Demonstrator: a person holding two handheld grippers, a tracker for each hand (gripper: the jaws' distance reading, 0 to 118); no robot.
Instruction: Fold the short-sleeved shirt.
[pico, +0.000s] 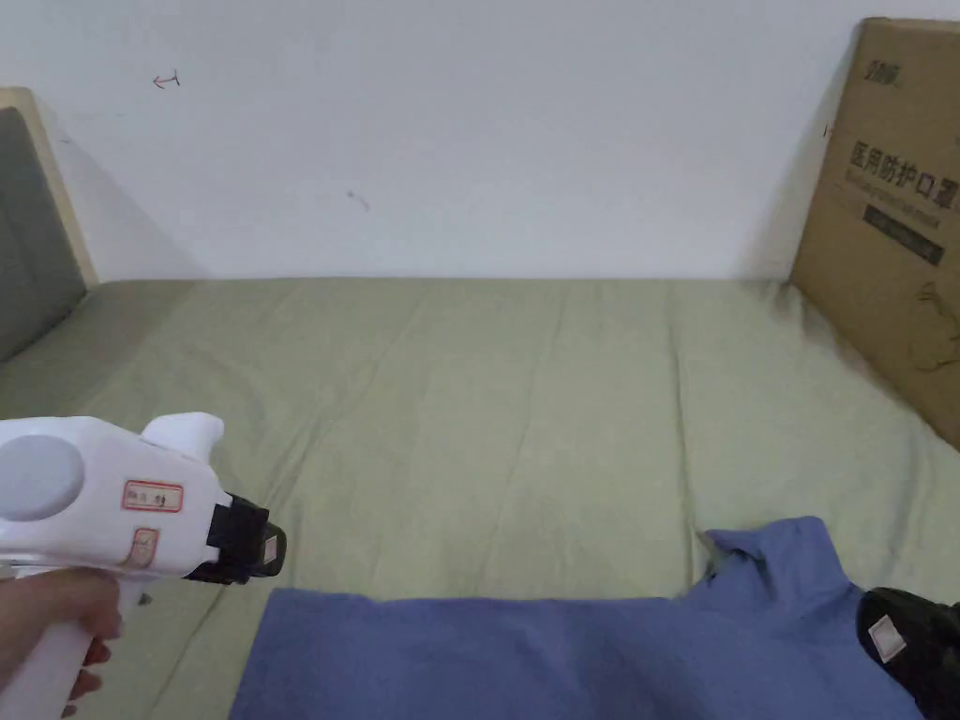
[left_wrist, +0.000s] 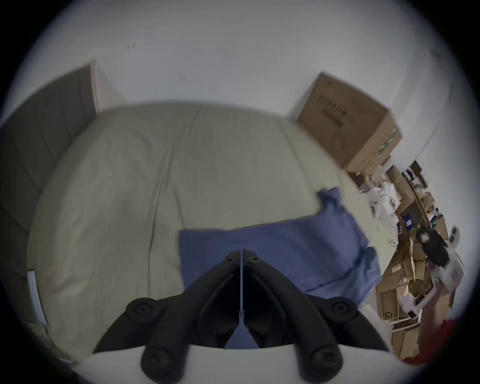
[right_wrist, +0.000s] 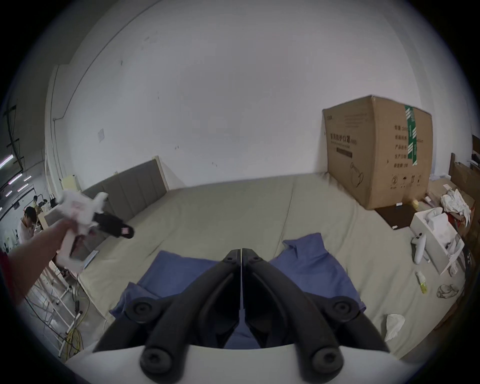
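Folding is judged partly done: blue short-sleeved shirt (pico: 581, 656) is laid on the green bedsheet (pico: 487, 412), one sleeve sticking out. Left gripper (left_wrist: 241, 253) and right gripper (right_wrist: 241, 252) are held above it, jaws together, empty.

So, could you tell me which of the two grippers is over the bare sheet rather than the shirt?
The left gripper: it hangs above the green sheet, while the right gripper is over the blue shirt.

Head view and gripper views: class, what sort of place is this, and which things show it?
Probably a bedroom corner within a storage or work space: a bed with a padded headboard against a bare wall, a large cardboard box standing on it, and piled cartons beside it.
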